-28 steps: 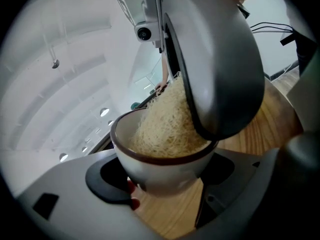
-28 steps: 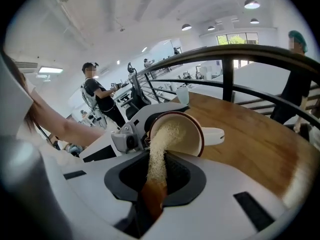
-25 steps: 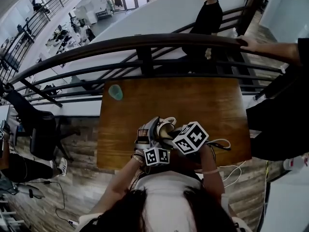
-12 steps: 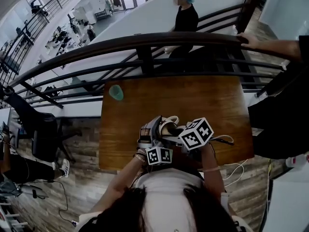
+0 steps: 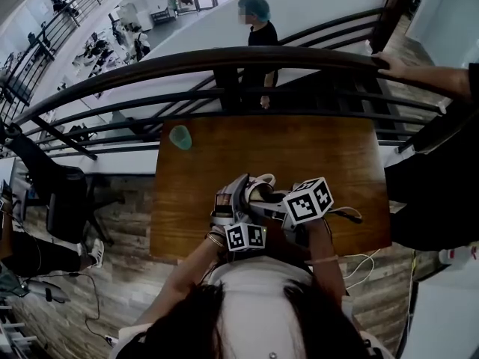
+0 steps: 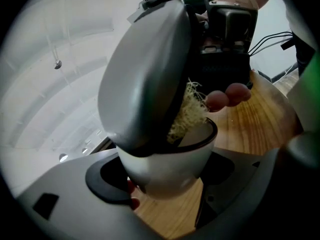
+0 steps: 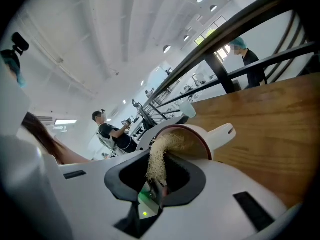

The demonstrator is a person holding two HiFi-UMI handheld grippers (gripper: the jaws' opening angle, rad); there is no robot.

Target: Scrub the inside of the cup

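Since a second ago the right gripper (image 7: pixel 156 186) has rolled. In the head view its marker cube now sits a little higher and further right, with a different face turned up. The left gripper (image 6: pixel 167 179) has barely shifted, and the cup (image 6: pixel 170 166) is in the same spot, held just above the near edge of the surface (image 5: pixel 314 155). Beyond the railing (image 5: pixel 224 62), the person in the teal cap (image 5: pixel 254 25) has walked leftward across the view. The hand (image 5: pixel 391 64) resting on the rail at the far right has stayed put.

The cup is smooth, glossy and white, with a dark rim, a rounded bowl shape and a stubby flat handle. The left jaws are pressed against its two sides, their dark pads against the wall, and the mouth is tipped toward the right gripper. The right jaws are nearly together and pinch the tail of a scrubber (image 7: pixel 159 159), a pale straw-coloured bundle of coarse, wiry fibres. Its loose end reaches over the rim and lies inside the cup against the inner wall.

Both grippers have matte grey moulded shells with rounded edges. The surface is brown wood with visible grain, rectangular in shape. A small teal object (image 5: pixel 179 137) sits near its far left corner. The railing is dark, with a thick curved top bar.
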